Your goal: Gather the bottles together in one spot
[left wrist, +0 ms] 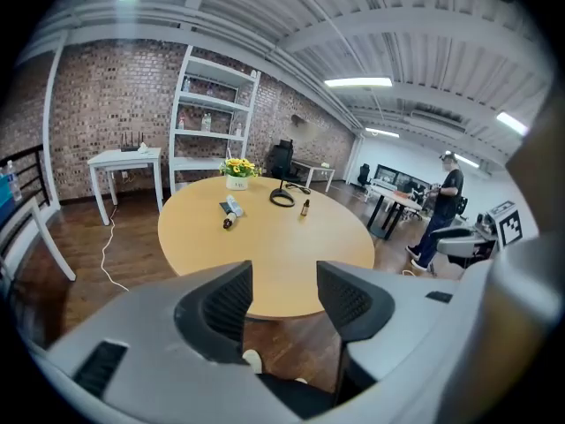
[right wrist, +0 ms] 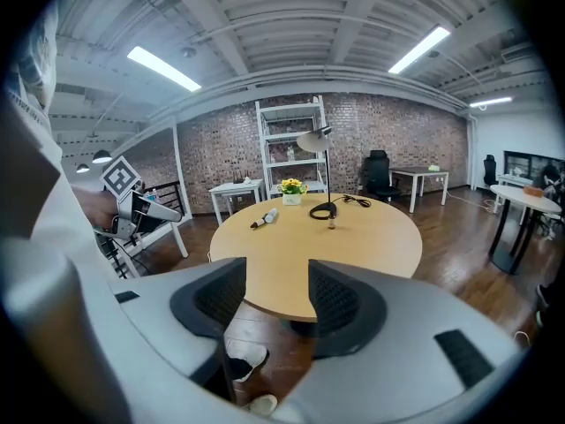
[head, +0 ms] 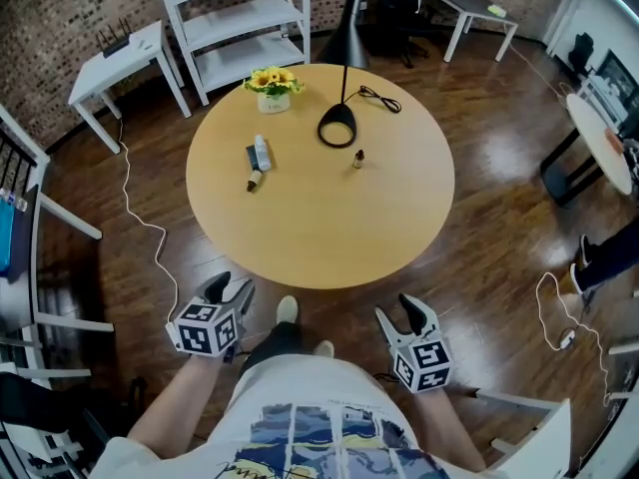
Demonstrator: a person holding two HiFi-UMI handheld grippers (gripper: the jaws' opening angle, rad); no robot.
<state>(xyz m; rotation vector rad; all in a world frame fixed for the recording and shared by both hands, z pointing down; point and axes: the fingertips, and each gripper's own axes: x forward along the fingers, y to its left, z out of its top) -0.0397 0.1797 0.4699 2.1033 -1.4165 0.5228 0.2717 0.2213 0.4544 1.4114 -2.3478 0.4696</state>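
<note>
Gathering not yet begun, I judge. Left gripper [head: 230, 289] and right gripper [head: 397, 312] sit short of the table [head: 319, 247], jaws wide, empty. Small bottle [head: 357, 158] stands just right of the lamp [head: 337, 126]. White bottle [head: 262, 152] and dark bottle [head: 254, 180] lie to the lamp's left. Next: reach across for the small bottle.

No readable text, label, brand or number in any view.

Brick wall [head: 60, 8], white shelving [head: 240, 28], dark wood floor [head: 499, 198], ceiling strip lights [right wrist: 163, 67]

Two bottles [head: 261, 154] left of lamp [head: 337, 118] (on table [head: 319, 238]), flowers [head: 273, 81] behind.
</note>
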